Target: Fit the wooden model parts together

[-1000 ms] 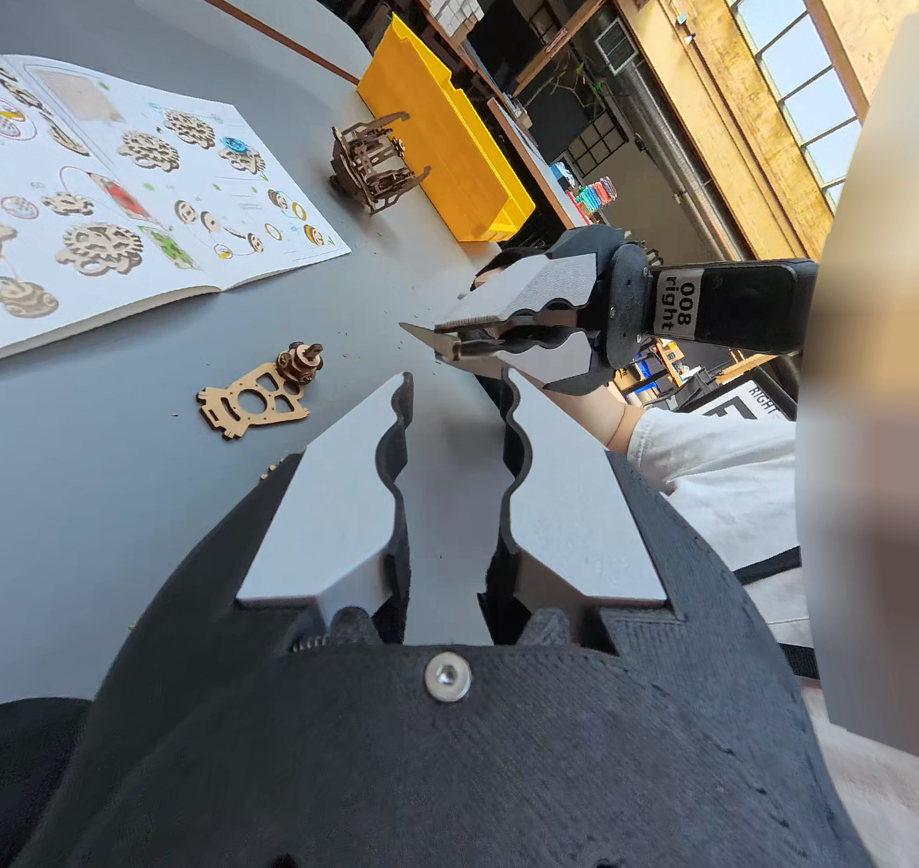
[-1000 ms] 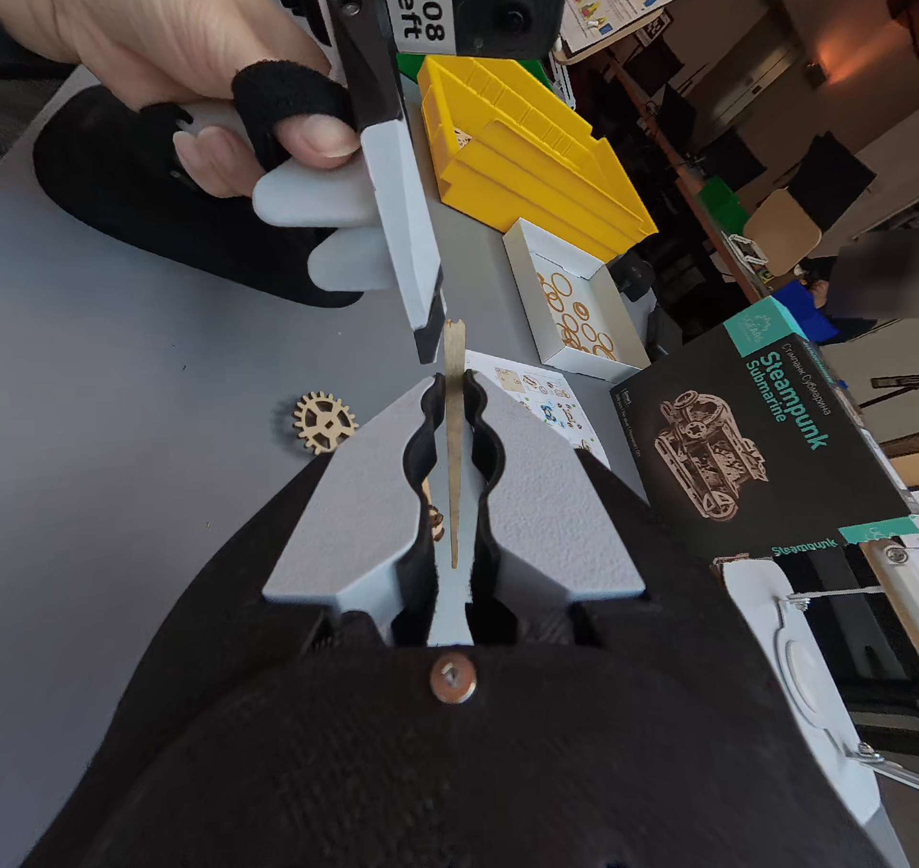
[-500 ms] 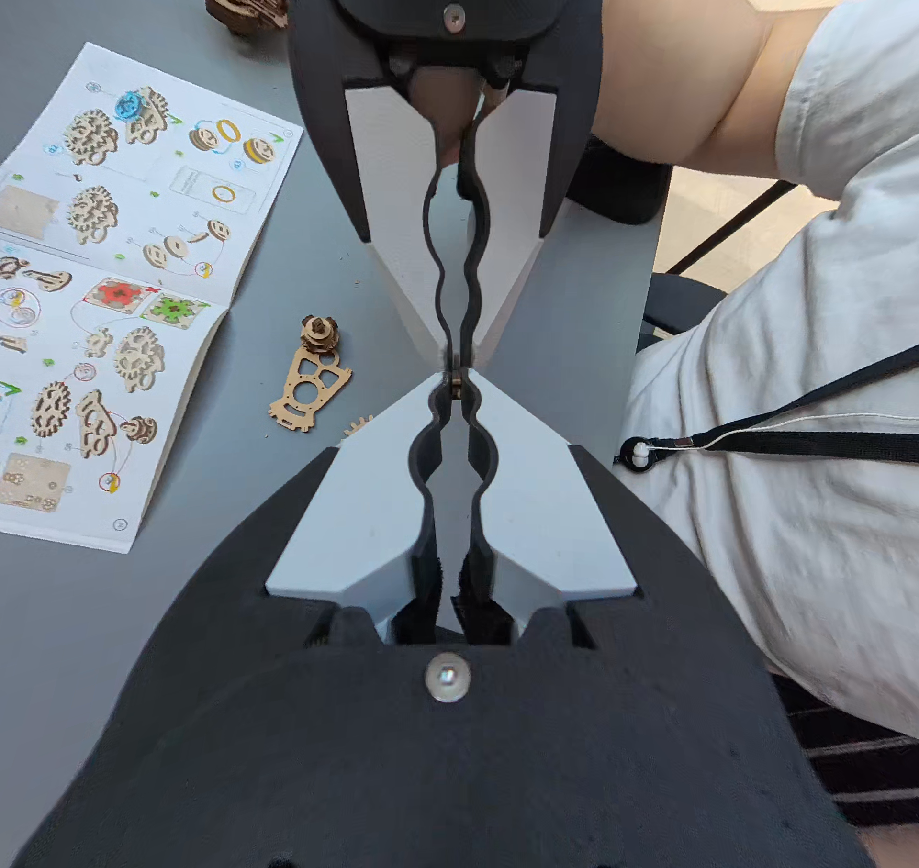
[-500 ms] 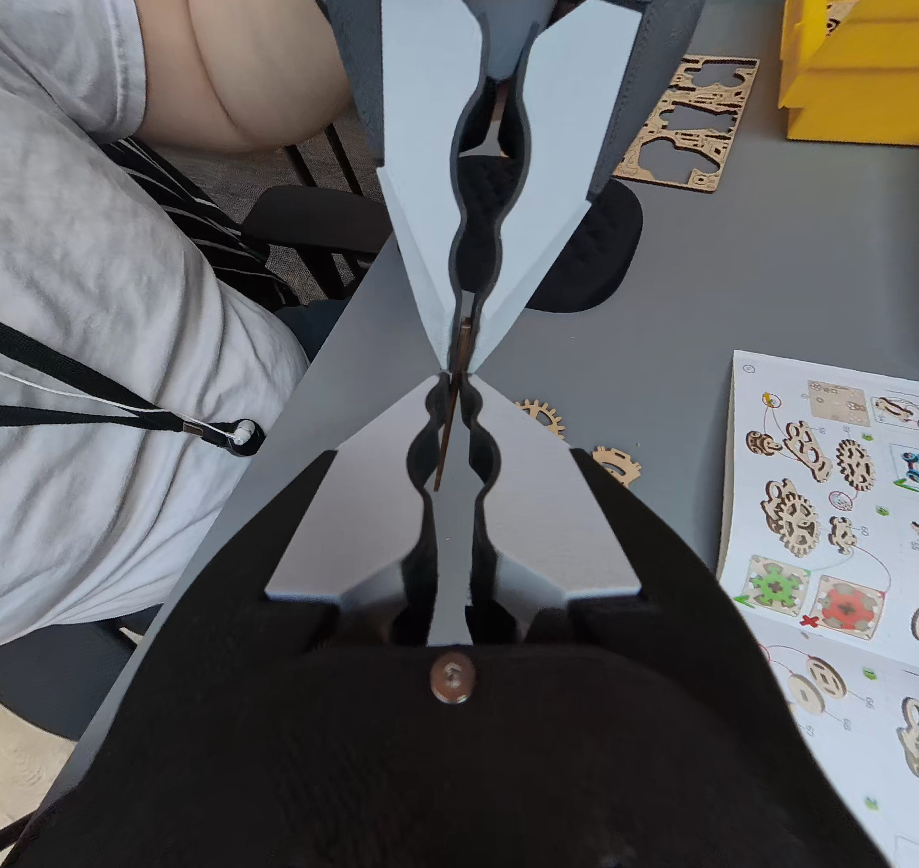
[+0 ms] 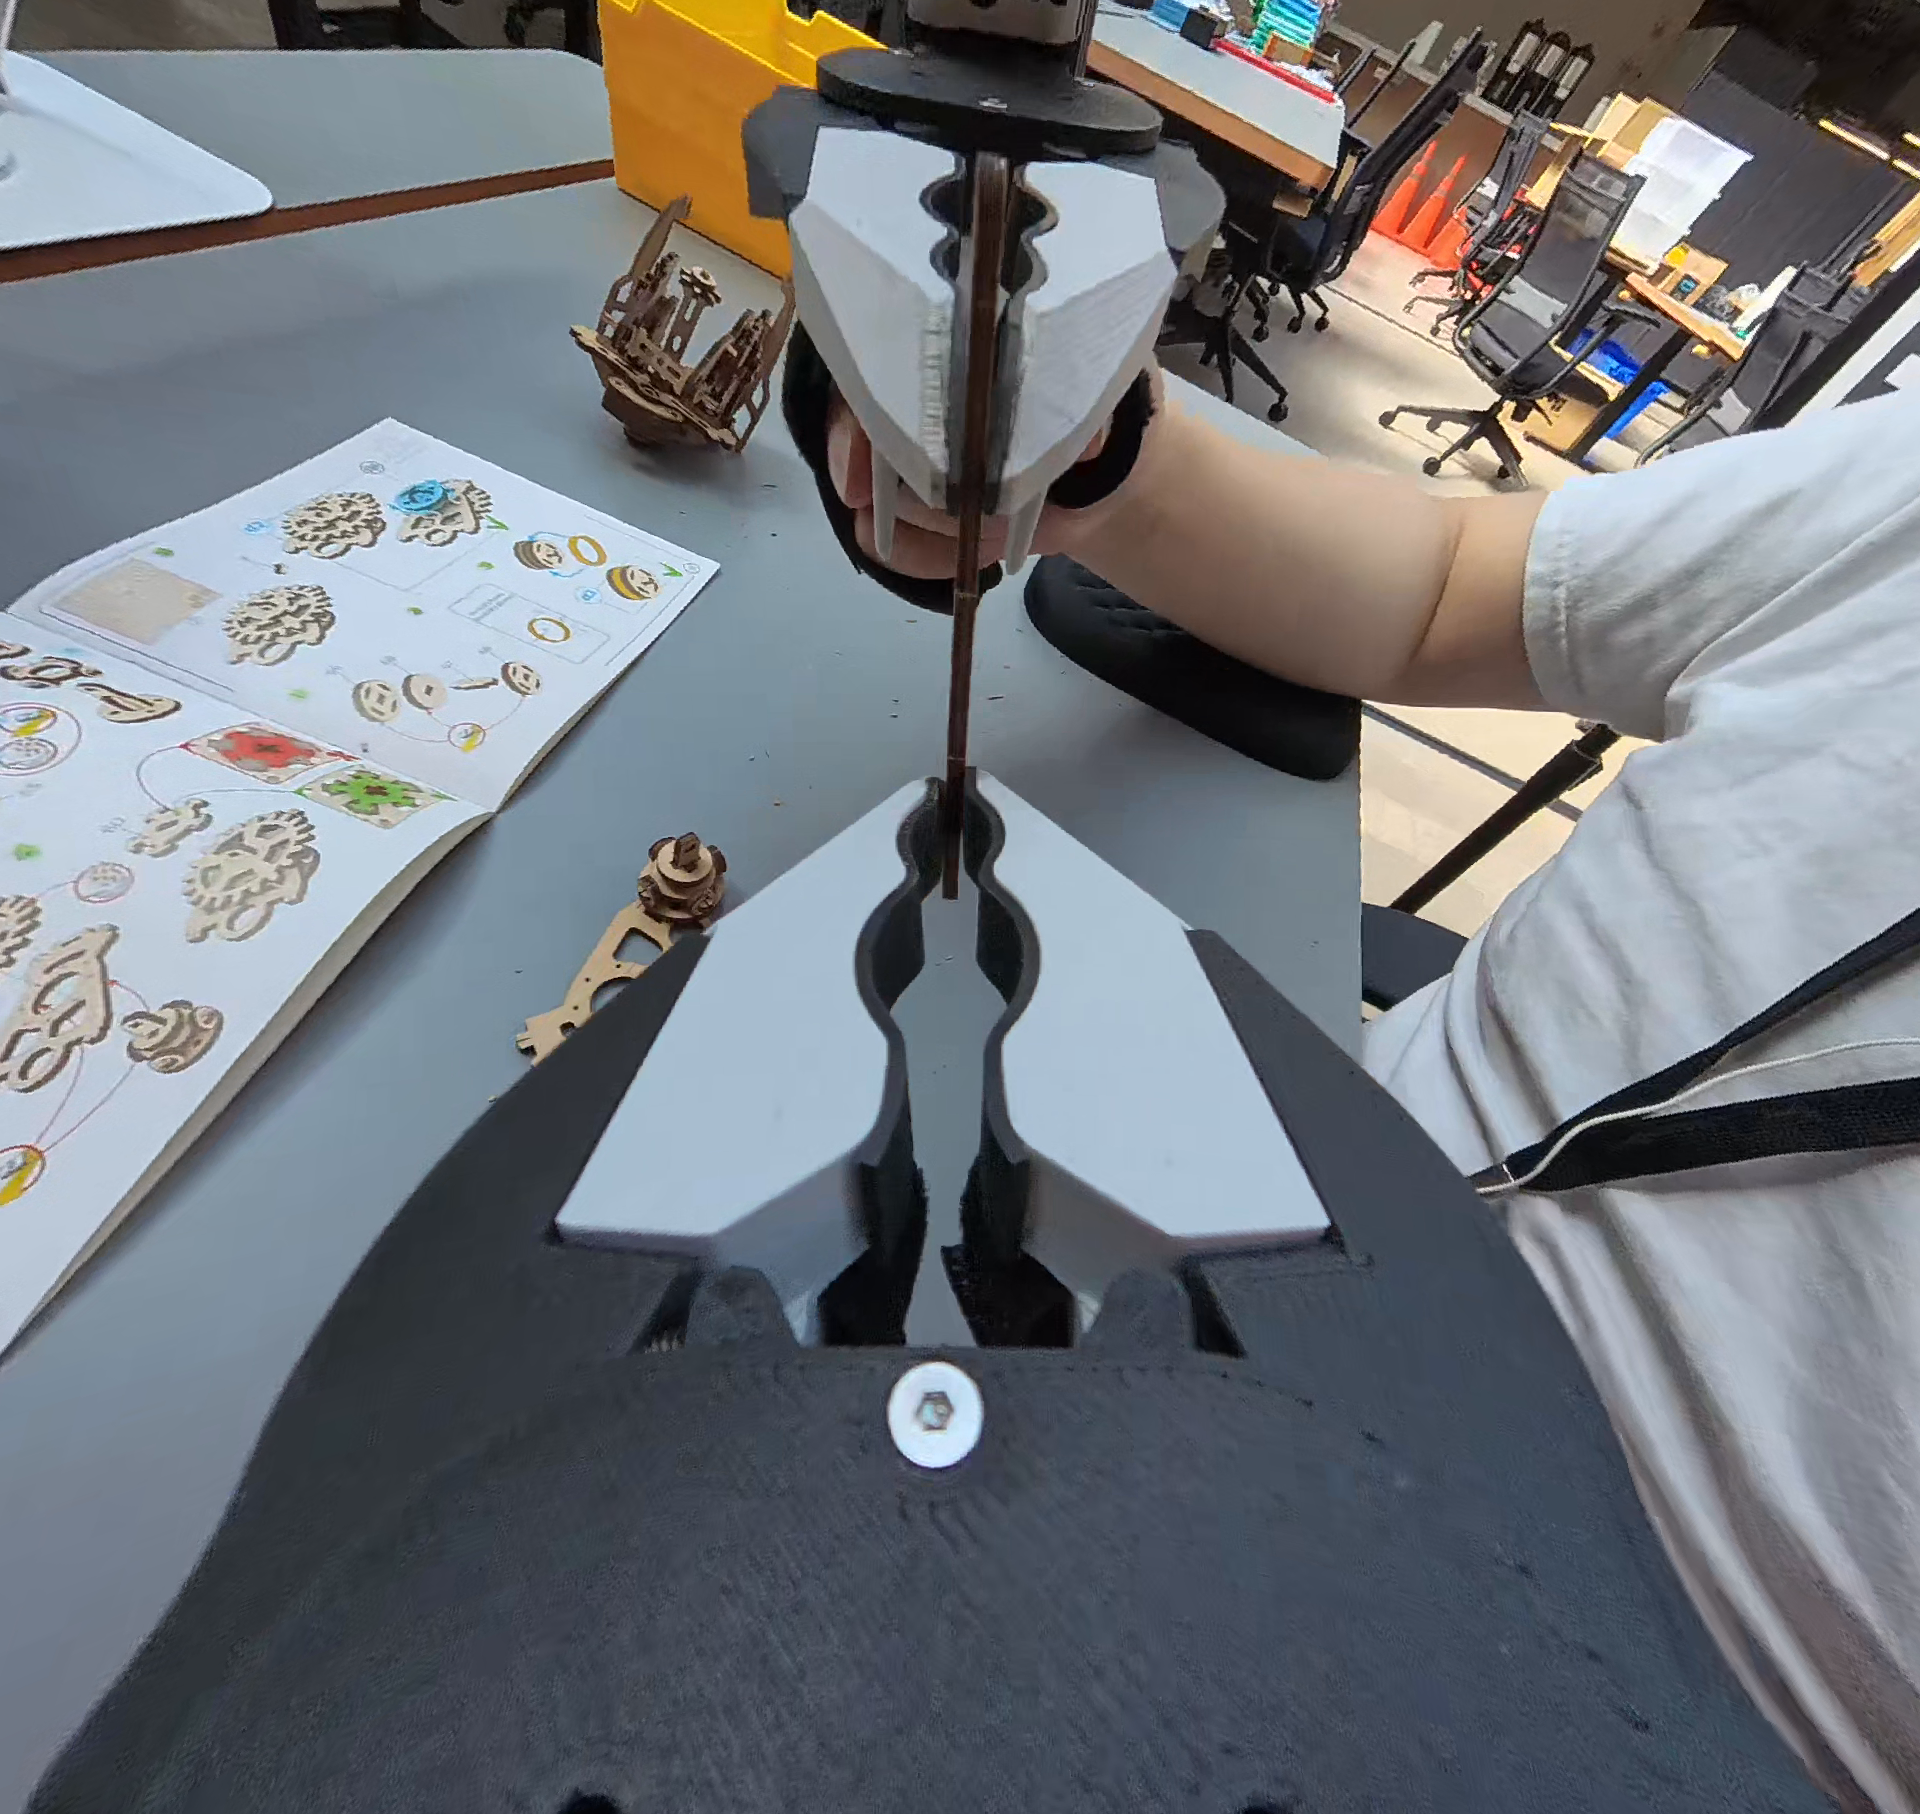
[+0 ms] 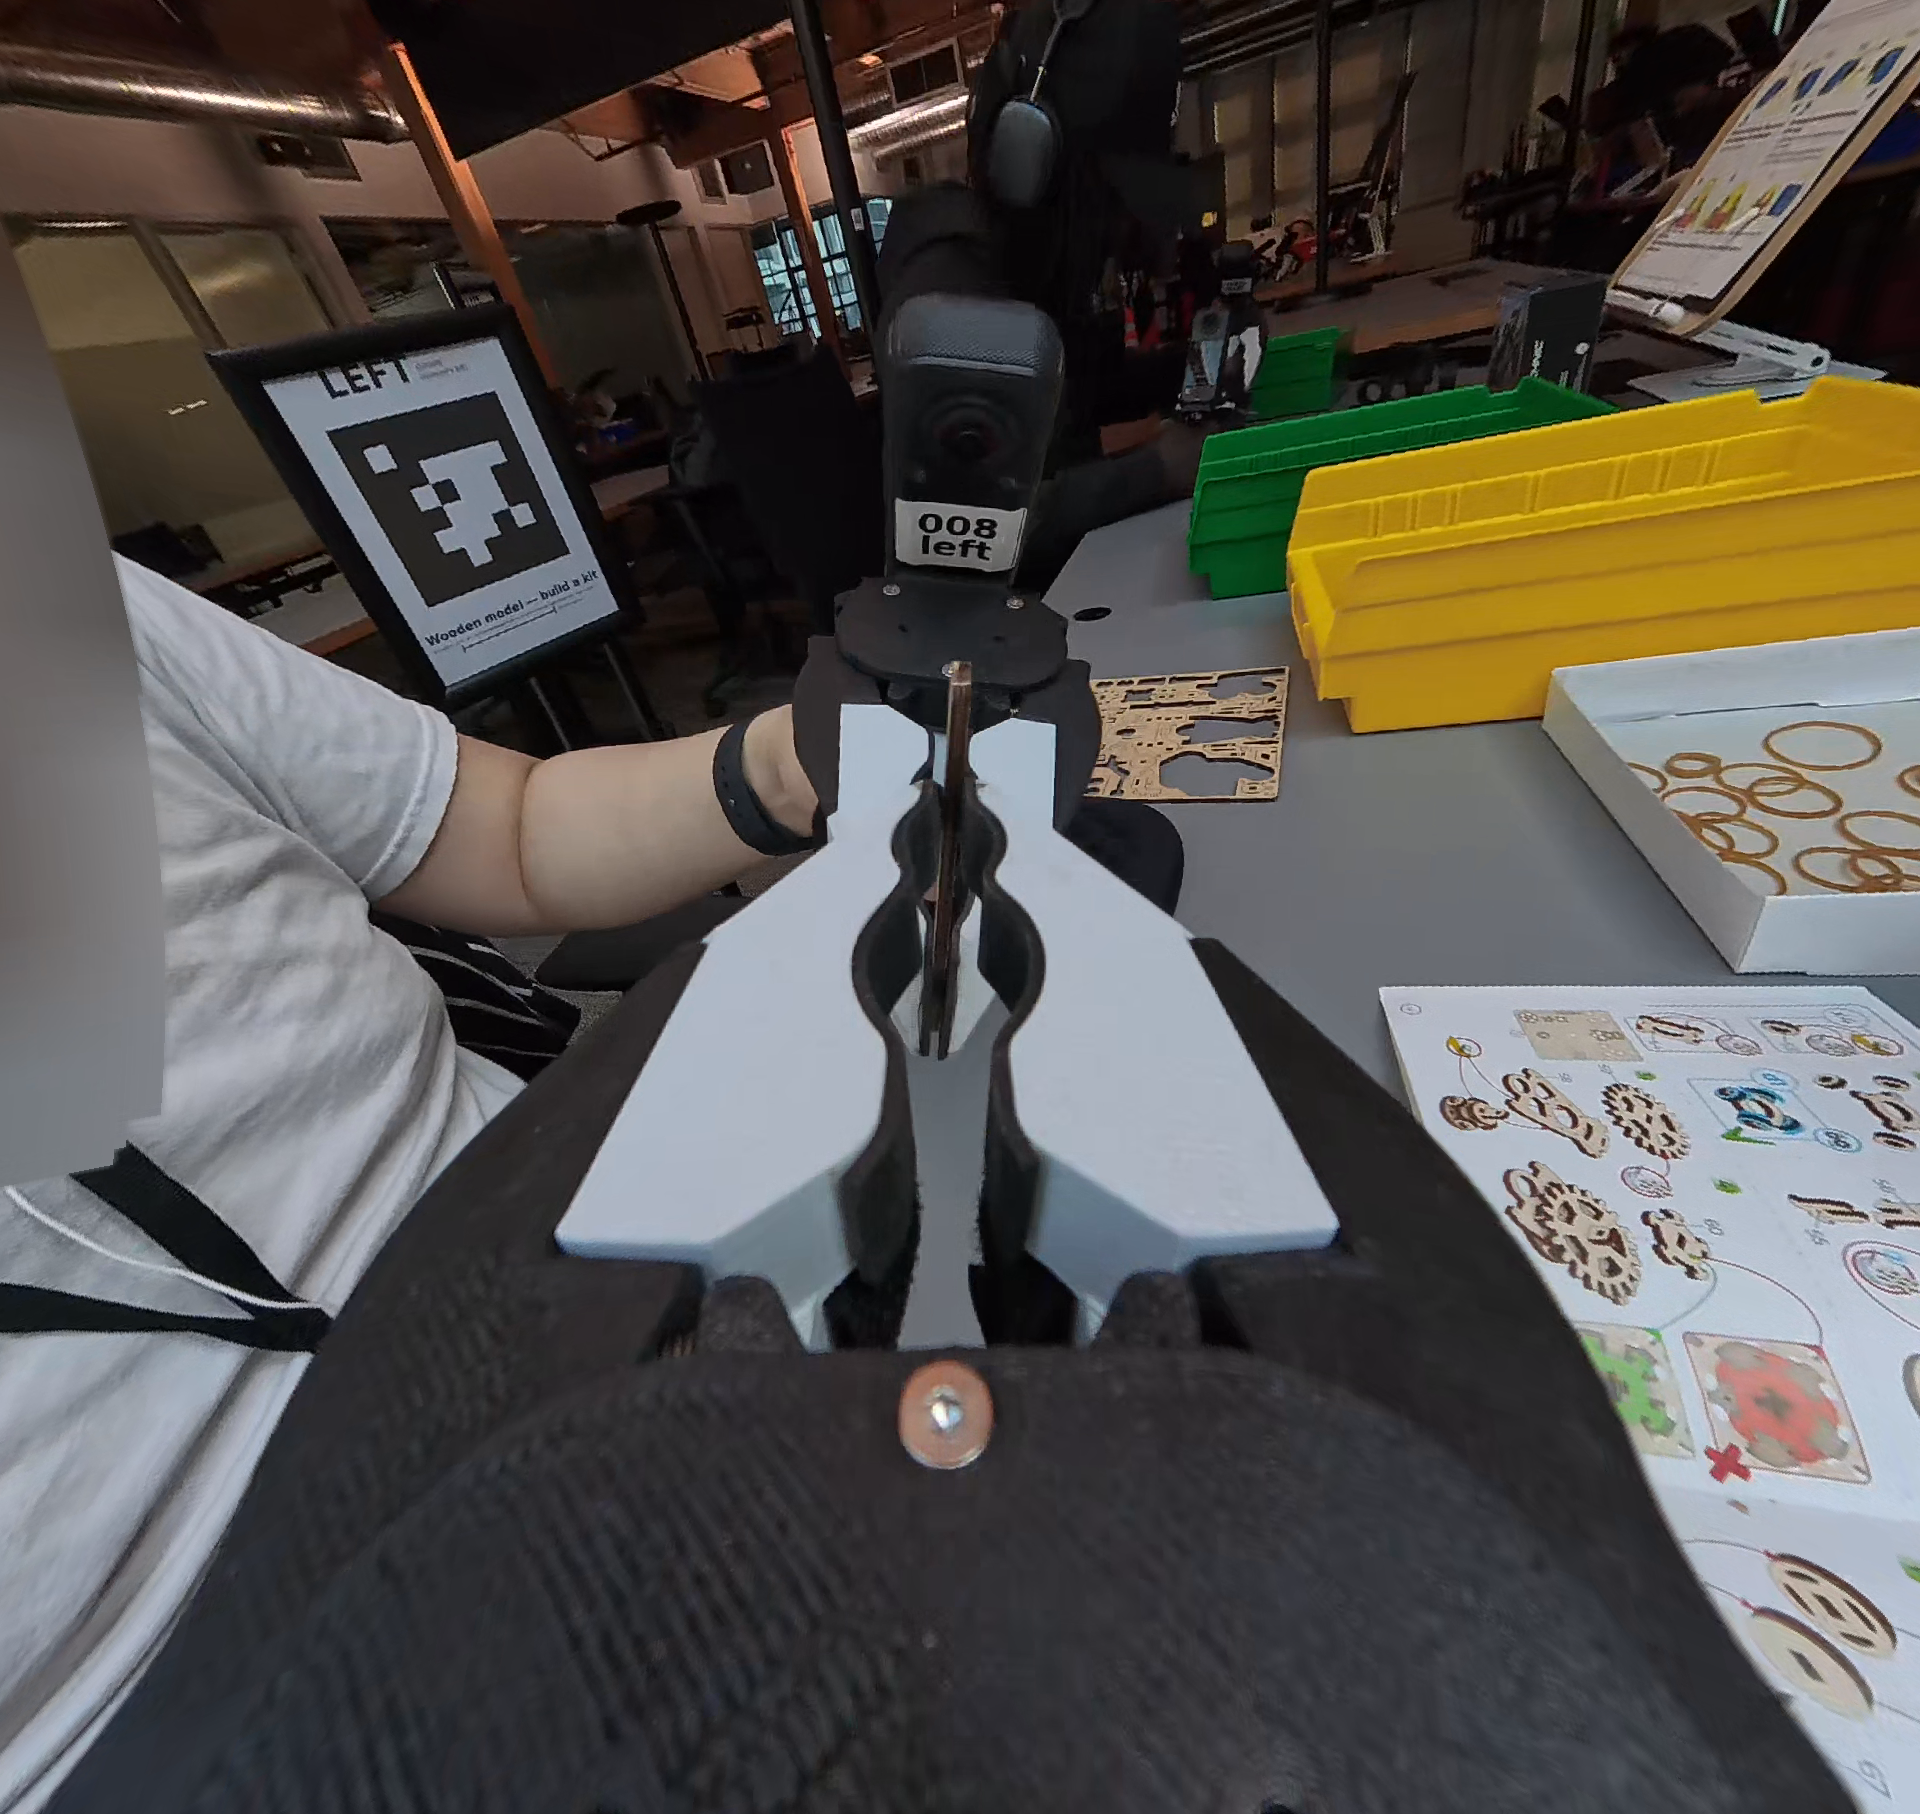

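Left wrist view, both grippers' tips apparently pinching thin wooden piece (image 5: 964, 621) above table edge (image 5: 1357, 829).

This is a shared workshop or maker space with an open-plan office side. Exposed wooden ceiling beams (image 6: 436, 154) and bare metal ducts (image 6: 197, 91) run overhead. Long grey-topped work tables (image 5: 1216, 91) stand in rows with black mesh office chairs (image 5: 1527, 330) between them, and orange traffic cones (image 5: 1423, 206) sit on the concrete floor. Yellow plastic parts bins (image 6: 1600, 549) and a green plastic bin (image 6: 1340, 445) line the bench's far edge.
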